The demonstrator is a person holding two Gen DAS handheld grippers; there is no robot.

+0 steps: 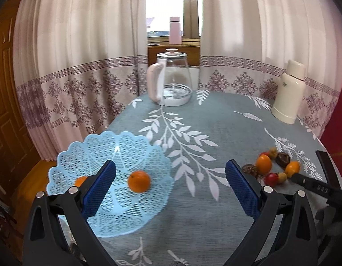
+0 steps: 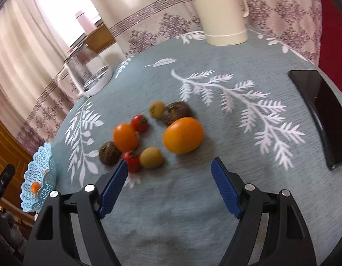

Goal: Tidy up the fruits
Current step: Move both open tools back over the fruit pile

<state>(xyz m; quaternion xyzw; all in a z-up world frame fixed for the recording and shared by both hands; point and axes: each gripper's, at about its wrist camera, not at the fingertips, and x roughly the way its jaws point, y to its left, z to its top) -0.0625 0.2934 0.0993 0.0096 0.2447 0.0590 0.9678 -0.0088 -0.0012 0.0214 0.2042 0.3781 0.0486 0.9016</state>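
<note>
- The pale blue perforated plastic basket (image 1: 99, 155) is showing an open lattice weave.
- The grey-blue leaf-printed cloth tablecloth (image 2: 193, 199) is looking matt and finely ribbed.
- The clear glass kettle (image 1: 171, 79) is gleaming smoothly.
- The flat black slab (image 2: 321, 115) is shining glossy.
- The round orange fruit (image 2: 183, 135) is looking smooth-skinned.
</note>
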